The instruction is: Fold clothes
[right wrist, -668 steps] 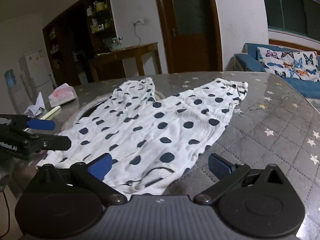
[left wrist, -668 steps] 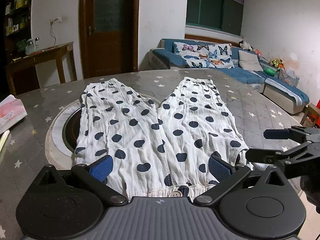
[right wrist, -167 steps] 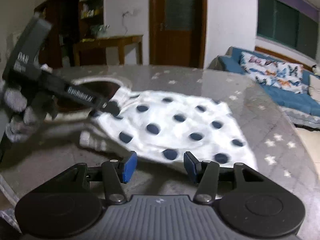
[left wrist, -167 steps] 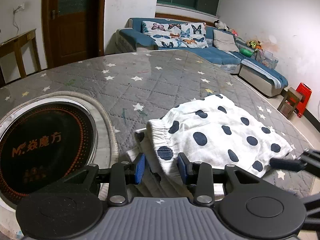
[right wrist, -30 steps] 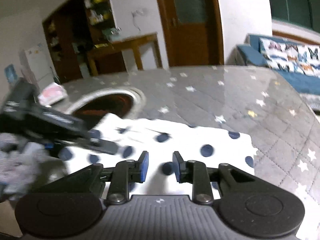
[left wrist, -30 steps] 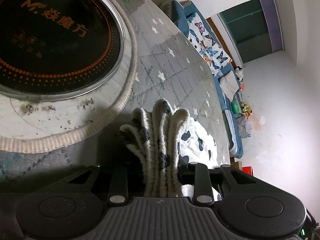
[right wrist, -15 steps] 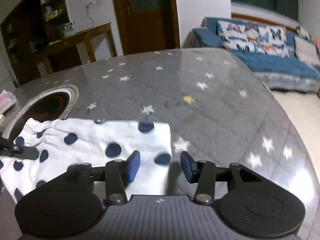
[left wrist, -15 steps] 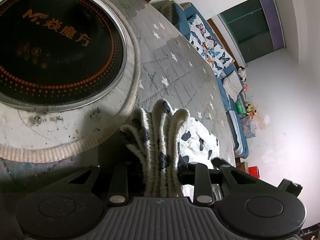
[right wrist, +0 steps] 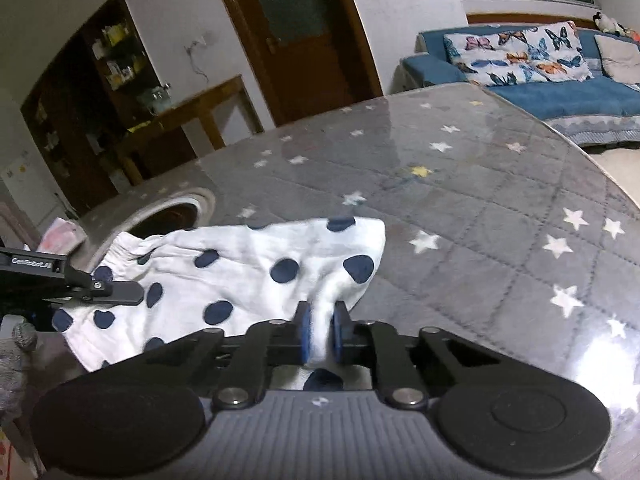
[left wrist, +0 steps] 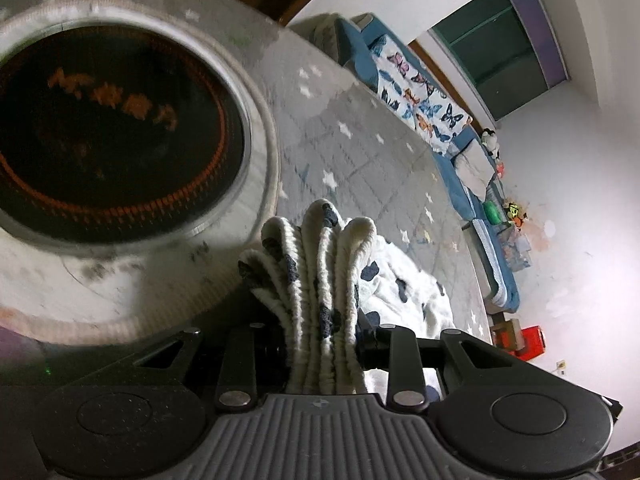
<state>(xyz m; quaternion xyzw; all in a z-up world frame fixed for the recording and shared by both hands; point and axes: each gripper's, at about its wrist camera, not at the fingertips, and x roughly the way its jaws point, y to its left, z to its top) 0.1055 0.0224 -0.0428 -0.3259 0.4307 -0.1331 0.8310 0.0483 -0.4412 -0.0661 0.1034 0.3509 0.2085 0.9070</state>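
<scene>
The white trousers with dark blue dots (right wrist: 256, 272) are folded into a small bundle above the grey star-patterned table (right wrist: 480, 208). My left gripper (left wrist: 320, 332) is shut on the stacked elastic waistband layers (left wrist: 320, 248), which stand up between its jaws. My right gripper (right wrist: 320, 332) is shut on the bundle's other edge, with white cloth pinched between the blue pads (right wrist: 305, 330). The left gripper also shows at the left of the right wrist view (right wrist: 100, 286), holding the waistband end.
A round black hotplate with orange lettering (left wrist: 104, 132) sits in a pale ring at the table's middle. A blue sofa with butterfly cushions (right wrist: 540, 64) stands beyond the table. A wooden side table (right wrist: 188, 120) and a door are at the back.
My right gripper has closed on the cloth edge; half a second ago its jaws were apart. The left gripper keeps its hold on the waistband and has tilted a little.
</scene>
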